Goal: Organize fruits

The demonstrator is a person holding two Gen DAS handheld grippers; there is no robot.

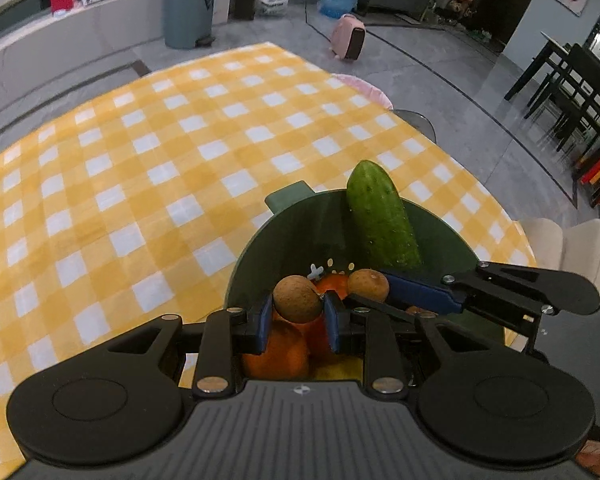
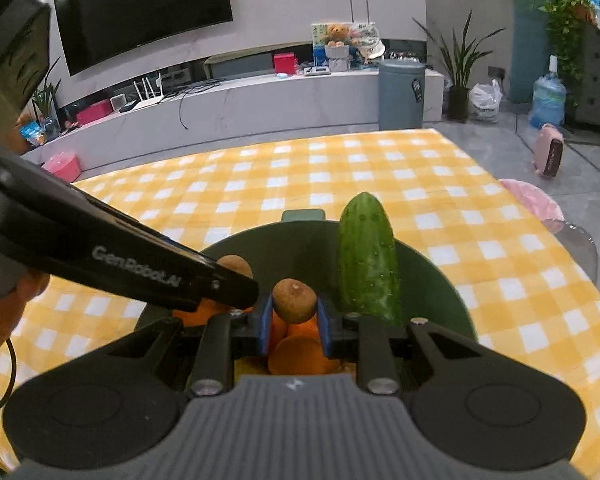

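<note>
**Two kiwis held over the green bowl**

Hovering over the green bowl, each gripper is seen clamped on a brown kiwi. The left gripper has its blue pads pressed against the sides of one kiwi, held just above the oranges lying in the bowl. The right gripper is closed likewise on a second kiwi, also above the bowl's oranges. In the left wrist view, the right gripper is seen reaching in from the right side of the bowl with its kiwi at its tip. A cucumber is propped upright against the far wall of the bowl, its end rising past the rim. The bowl is set on the worktop, which is covered by a yellow checked cloth. A hand is glimpsed to the left of the bowl in the right wrist view, behind the left gripper's body.
</note>
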